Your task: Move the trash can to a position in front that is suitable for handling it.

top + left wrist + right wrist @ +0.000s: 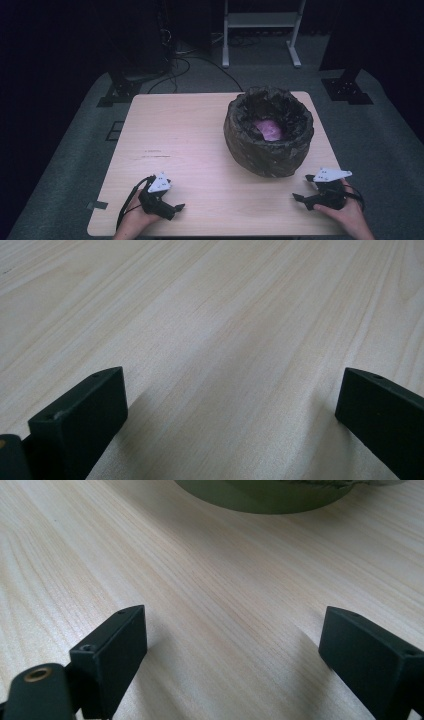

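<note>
A round bin lined with a dark crumpled bag (268, 132) stands on the right half of the light wooden table (180, 135); something pink (269, 129) lies inside it. My left gripper (172, 202) rests near the front left edge, held by a hand, jaws wide apart over bare wood (230, 380). My right gripper (304, 187) sits at the front right, just in front of the bin, also open with nothing between its jaws (232, 630). The bin's olive base (265, 495) shows at the top of the right gripper view.
Dark stands (120, 90) and cables (190, 60) sit on the grey floor behind the table, with a white frame (260, 30) farther back. A small dark mark (155, 154) lies on the table's left half. Bare wood spans the table's left and middle.
</note>
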The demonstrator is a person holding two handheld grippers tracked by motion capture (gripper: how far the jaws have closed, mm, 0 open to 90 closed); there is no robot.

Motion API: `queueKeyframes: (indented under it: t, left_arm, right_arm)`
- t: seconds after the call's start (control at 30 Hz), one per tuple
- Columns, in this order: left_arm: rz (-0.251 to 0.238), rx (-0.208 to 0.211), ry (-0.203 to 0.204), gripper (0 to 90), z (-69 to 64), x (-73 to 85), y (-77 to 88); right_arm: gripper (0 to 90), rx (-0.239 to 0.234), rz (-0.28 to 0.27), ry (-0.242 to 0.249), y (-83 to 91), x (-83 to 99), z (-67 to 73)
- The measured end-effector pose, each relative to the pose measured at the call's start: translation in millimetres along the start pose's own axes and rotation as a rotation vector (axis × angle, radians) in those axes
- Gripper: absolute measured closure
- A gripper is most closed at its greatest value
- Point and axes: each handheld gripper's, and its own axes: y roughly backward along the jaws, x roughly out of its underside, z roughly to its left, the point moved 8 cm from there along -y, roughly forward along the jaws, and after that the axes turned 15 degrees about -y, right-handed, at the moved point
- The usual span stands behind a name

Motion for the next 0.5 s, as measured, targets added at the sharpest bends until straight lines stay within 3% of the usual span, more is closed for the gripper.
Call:
queueKeyframes:
  t: [0.37, 0.5]
  left_arm:
    - [0.0, -0.001, 0.002, 0.0, -0.1, 0.0, 0.1]
    - [0.001, 0.0, -0.001, 0.0, -0.4, 0.4, 0.6]
  right_arm:
    - [12.0, 0.004, -0.005, -0.01, 0.8, -0.3, -1.5]
    - [12.6, 0.019, 0.003, -0.054, 4.0, -0.2, -4.9]
